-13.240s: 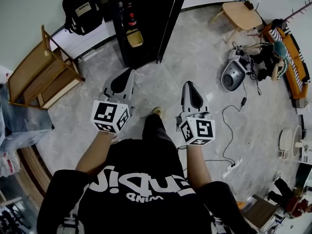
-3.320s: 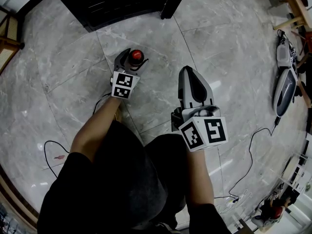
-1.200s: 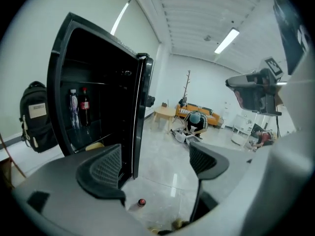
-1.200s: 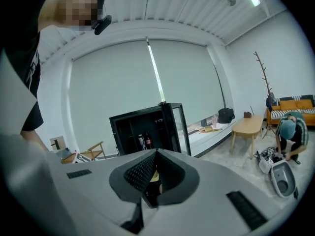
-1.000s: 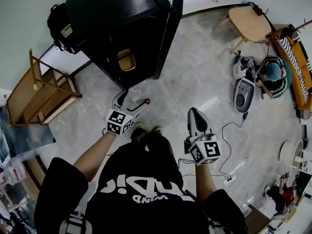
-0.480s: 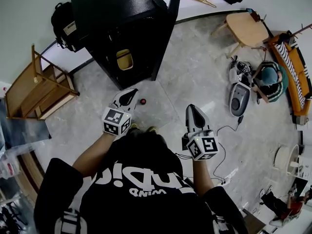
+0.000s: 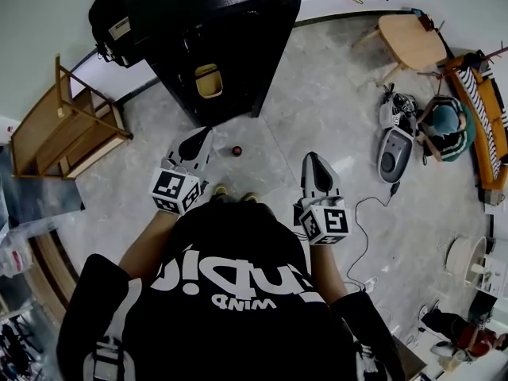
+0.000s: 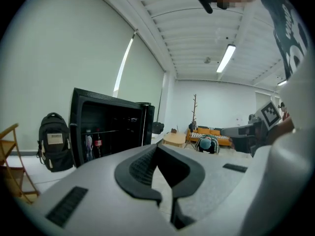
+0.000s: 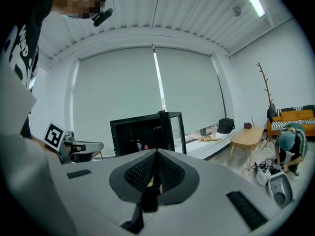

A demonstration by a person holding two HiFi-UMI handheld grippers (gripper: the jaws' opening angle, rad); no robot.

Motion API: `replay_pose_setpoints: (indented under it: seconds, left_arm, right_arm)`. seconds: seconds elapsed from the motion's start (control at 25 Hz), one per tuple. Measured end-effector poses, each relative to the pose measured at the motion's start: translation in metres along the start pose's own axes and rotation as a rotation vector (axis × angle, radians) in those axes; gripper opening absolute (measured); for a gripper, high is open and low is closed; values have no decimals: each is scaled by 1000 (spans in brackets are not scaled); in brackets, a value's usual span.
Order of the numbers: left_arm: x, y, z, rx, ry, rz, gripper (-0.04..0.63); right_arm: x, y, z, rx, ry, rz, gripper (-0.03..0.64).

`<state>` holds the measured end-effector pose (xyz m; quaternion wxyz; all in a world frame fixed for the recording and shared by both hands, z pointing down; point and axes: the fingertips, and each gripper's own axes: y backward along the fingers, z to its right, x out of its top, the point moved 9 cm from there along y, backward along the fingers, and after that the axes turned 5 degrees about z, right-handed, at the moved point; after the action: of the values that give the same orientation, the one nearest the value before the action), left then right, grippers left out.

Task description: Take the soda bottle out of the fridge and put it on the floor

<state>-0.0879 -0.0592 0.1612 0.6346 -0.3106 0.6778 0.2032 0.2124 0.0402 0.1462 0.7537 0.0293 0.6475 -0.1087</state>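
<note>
The soda bottle (image 7: 236, 150) is standing on the floor (image 7: 333, 94) before the open fridge (image 7: 214, 38), near the left tool (image 7: 197, 143), whose jaws are meeting, just closed on nothing; the right tool (image 7: 313, 169) is hovering closed, empty.

**Little of the bottle can be seen**

In the head view, the soda bottle (image 7: 236, 150) on the floor shows only its red cap. Its body is foreshortened beneath the cap and no label can be read. The fridge (image 7: 214, 30) is cut off by the top edge. Its interior is dark, and the small things on its shelves are too small to identify. The sofa (image 7: 486, 133) runs off the right edge.
</note>
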Motion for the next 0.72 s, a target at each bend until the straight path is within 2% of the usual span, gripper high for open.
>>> replay_pose_setpoints:
  seconds: [0.32, 0.72]
  left_arm:
    - [-12, -4, 0, 37, 17, 32, 6]
    - [-5, -13, 0, 42, 1, 23, 6]
  right_arm:
    - [-23, -10, 11, -58, -28, -17, 20]
    - [-19, -18, 5, -43, 4, -17, 20]
